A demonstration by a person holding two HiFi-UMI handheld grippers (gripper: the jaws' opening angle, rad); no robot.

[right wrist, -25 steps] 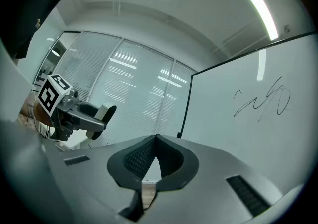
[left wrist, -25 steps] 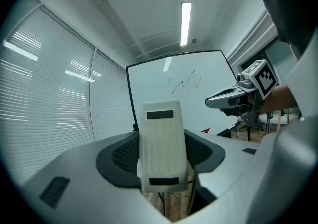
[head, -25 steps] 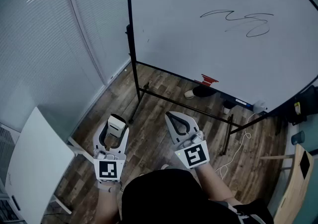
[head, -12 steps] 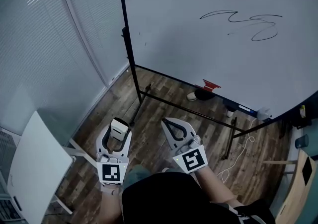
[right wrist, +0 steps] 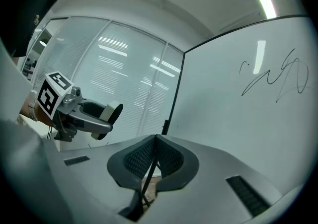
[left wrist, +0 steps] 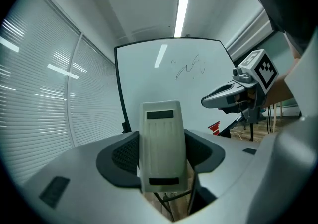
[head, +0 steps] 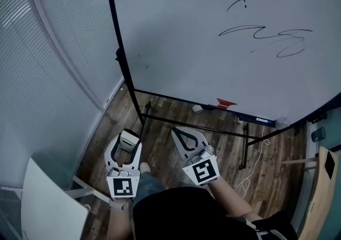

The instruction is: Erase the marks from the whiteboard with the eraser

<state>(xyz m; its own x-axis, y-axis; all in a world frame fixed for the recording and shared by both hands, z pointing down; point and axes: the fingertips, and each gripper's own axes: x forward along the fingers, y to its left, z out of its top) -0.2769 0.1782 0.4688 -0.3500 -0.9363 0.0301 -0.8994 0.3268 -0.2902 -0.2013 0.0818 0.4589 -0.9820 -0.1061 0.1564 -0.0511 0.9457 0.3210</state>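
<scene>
White eraser clamped in left gripper, 7 o'clock in head view | right gripper jaws together, empty | black marks on whiteboard, 1 o'clock, well apart from eraser

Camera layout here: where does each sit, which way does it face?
Head view: on the person's head, looking steeply down at the whiteboard and its marks; shows forearms, left gripper, right gripper.
Left gripper view: on the left gripper, looking along jaws clamped on the eraser toward the whiteboard; right gripper shows at right.
Right gripper view: on the right gripper, along shut, empty jaws toward the whiteboard's edge and blinds; left gripper shows at left.
Shared: all three see the marks; each gripper view catches the other gripper.
</scene>
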